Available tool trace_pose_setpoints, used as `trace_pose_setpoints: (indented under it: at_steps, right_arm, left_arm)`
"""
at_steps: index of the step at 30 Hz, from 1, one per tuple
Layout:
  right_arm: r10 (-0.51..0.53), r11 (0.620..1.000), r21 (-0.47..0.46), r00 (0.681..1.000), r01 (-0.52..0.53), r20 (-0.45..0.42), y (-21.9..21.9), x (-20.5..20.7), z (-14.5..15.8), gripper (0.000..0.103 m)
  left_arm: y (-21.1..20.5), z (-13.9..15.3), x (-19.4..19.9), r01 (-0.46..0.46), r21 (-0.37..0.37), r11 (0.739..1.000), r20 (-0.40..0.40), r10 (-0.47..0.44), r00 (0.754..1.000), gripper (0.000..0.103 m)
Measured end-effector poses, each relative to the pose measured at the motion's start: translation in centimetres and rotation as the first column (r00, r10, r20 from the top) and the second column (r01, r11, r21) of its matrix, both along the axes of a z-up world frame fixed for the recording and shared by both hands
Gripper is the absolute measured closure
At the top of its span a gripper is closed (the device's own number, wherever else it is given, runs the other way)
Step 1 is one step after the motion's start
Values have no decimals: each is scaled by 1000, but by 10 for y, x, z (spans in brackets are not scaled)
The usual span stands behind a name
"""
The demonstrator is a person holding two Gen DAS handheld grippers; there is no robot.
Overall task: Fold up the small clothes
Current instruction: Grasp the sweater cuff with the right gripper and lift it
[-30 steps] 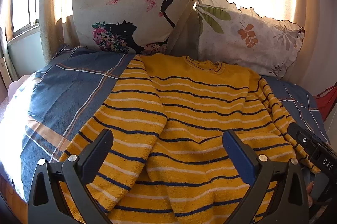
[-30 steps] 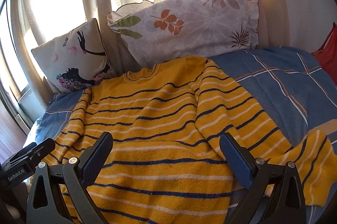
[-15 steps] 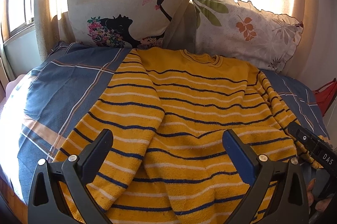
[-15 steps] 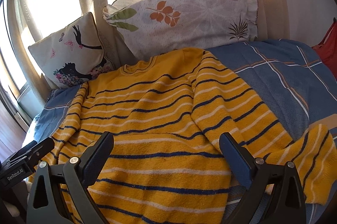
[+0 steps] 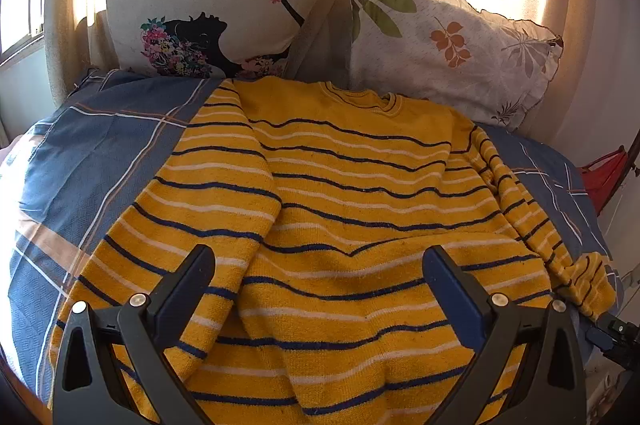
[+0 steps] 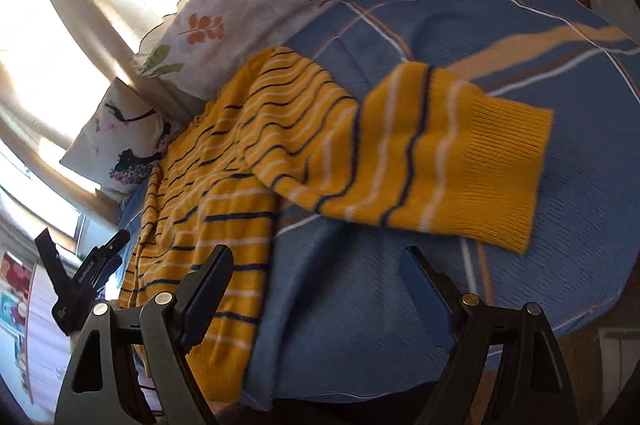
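Note:
A yellow sweater with navy and white stripes (image 5: pixel 352 193) lies spread on a blue plaid bedspread (image 5: pixel 92 153), collar toward the pillows. Its left sleeve (image 5: pixel 208 193) lies folded along the body. My left gripper (image 5: pixel 318 265) is open and empty, just above the sweater's hem. In the right wrist view the sweater (image 6: pixel 224 161) lies to the left and its right sleeve with ribbed cuff (image 6: pixel 452 161) stretches out over the bedspread (image 6: pixel 520 45). My right gripper (image 6: pixel 316 261) is open and empty, over the bedspread below that sleeve, tilted.
Two pillows lean on the curtain at the head of the bed: one with a woman's silhouette (image 5: pixel 208 9), one with leaves (image 5: pixel 452 45). A red object (image 5: pixel 604 177) sits at the right bed edge. The left gripper's body (image 6: pixel 80 281) shows in the right wrist view.
My right gripper has swung right and rolled, from over the sweater's body to beside the outstretched right sleeve. My left gripper moved slightly forward over the hem. Both stay open.

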State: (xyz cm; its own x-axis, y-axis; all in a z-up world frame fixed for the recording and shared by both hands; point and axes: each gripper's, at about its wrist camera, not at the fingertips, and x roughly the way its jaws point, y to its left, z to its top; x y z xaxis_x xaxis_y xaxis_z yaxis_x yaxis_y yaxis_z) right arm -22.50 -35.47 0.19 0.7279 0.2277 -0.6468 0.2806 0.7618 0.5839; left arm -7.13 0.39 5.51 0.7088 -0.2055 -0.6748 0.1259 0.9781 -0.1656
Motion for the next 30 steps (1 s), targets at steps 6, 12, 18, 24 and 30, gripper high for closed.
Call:
trace_pose_setpoints:
  at_steps: [6,12,18,24,30]
  right_arm:
    - [-199,978,-63,980,197,-19,-25,11,-2,15]
    - [-286,938,-207,958,278,-7,-34,33,0,86]
    - [-404,875,-248,909,416,99,-106,22,46,93]
    - [-507,798,-293,850,526,146,-176,45,103,93]
    - [-413,797,-406,894,447,173,-147,97,125,94]
  left_arm:
    - [6,6,-7,-15,3,1000,19,15,1000,0]
    - [19,15,-10,-50,-2,999,41,50,998,0]
    - [39,28,-14,-106,-20,994,82,108,991,0]
    - [55,34,-18,-142,-54,988,98,147,984,0]
    - [58,34,-21,-141,-58,988,104,147,984,0]
